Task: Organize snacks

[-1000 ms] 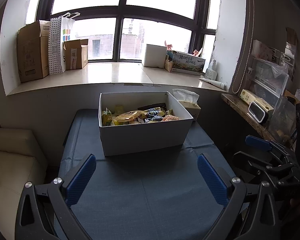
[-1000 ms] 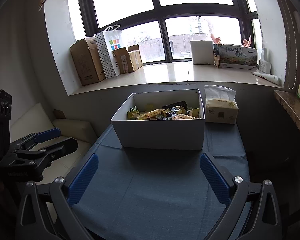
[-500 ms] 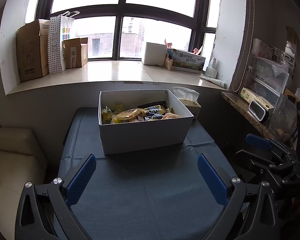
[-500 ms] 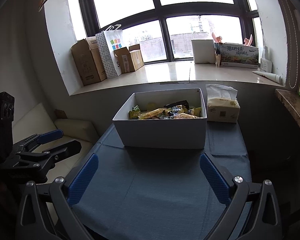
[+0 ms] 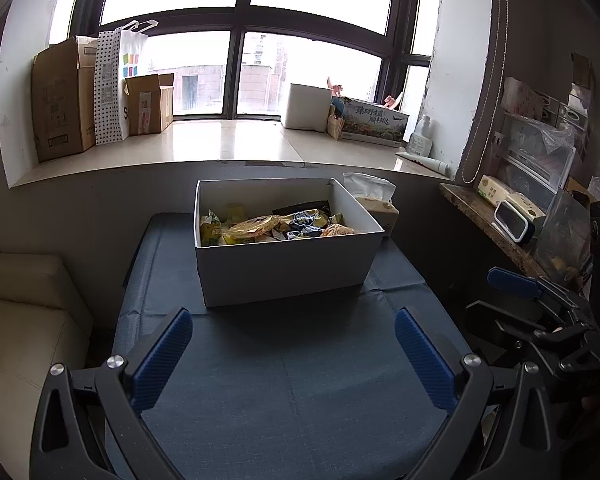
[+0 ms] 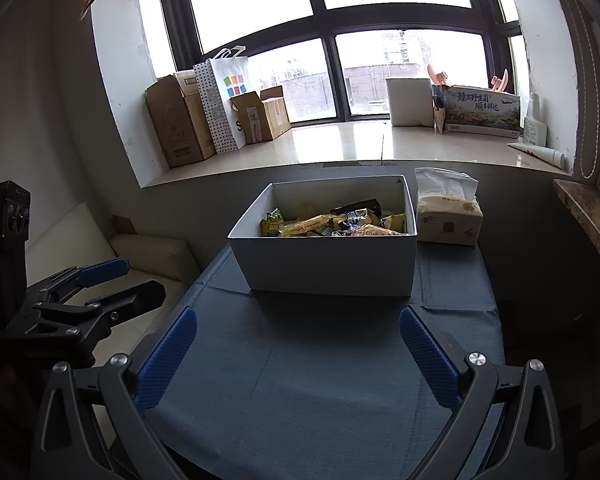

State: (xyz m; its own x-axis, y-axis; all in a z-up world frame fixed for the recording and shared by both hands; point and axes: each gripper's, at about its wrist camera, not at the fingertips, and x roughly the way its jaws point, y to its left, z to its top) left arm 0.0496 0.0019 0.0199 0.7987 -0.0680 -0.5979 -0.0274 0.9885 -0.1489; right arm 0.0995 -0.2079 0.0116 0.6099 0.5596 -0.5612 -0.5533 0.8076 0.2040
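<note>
1. The worktop (image 5: 292, 392) lay under a dark blue cloth; the near half of it was bare in both views.
2. A white box (image 5: 288, 264) stood at the far middle of the worktop, open at the top; a tissue pack (image 6: 448, 220) sat just beside its right wall.
3. The snacks (image 5: 276, 228), yellow, green and dark wrappers, lay heaped loose inside the box; none showed on the cloth outside it.
4. The left hand-held gripper (image 5: 292, 356) hung low over the near edge, fingers wide apart and holding nothing; the right hand-held gripper (image 6: 296, 356) hung likewise, fingers wide apart and bare.
5. Each pointed at the box from well short of it; the left stood toward the box's left, the right toward its right.
6. As to the step, this scene fitted two readings: snacks waiting in the box to be taken out and sorted, or snacks already gathered into the box with both tools drawn back; the pictures did not settle which.
7. Any reach into the box would call for clearing its near wall from above; the wrappers looked thin and slippery, so a pinch on a single packet's edge would need care.
</note>
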